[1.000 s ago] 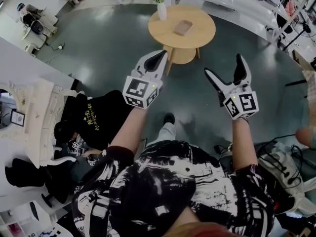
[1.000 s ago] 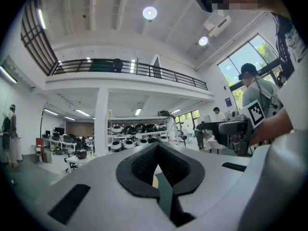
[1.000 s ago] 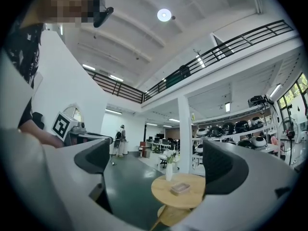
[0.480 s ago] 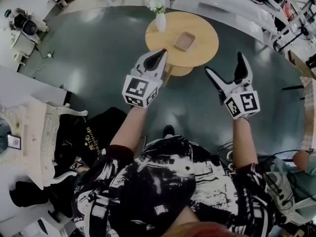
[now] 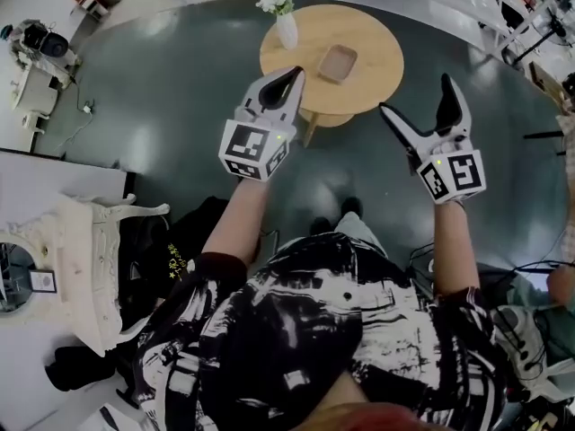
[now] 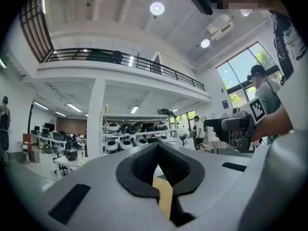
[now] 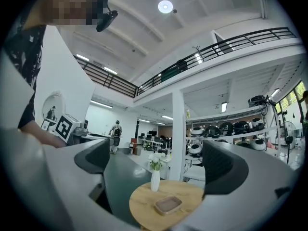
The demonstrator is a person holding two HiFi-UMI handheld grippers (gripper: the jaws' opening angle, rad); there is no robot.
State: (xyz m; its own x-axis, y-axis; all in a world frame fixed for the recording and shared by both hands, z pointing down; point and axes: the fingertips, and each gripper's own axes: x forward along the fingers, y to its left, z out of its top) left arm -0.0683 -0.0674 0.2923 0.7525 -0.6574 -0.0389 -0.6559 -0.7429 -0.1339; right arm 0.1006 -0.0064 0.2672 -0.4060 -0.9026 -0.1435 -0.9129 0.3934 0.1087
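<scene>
1. Head view. We hold both grippers out in the air above the floor [image 5: 180, 88], short of the round table [image 5: 377, 61].
   - The left gripper [image 5: 294, 71] has its fingers pressed together, with nothing between them.
   - The right gripper [image 5: 418, 97] has its fingers spread wide and is empty.
   - A shallow tray [image 5: 339, 62] lies about mid-table, and a vase [image 5: 287, 30] of flowers stands at the table's far left edge.
   - Neither gripper touches anything.

2. Left gripper view. The left gripper [image 6: 158, 150] shows its dark pads meeting at the tips. Only a sliver of the tan table top [image 6: 164, 198] shows through the slit below them.

3. Right gripper view. The right gripper [image 7: 156, 160] has its jaws well apart, and they frame the table [image 7: 142, 208].
   - The vase [image 7: 155, 179] is near the far edge and the tray [image 7: 168, 204] is nearer the middle.
   - Both are well apart from the pads.

4. Judgement. This is an approach stage, with nothing grasped. Any grasp calls first for closing the gap to the table's near edge. The right gripper is ready, but the left would have to part its fingers.
</scene>
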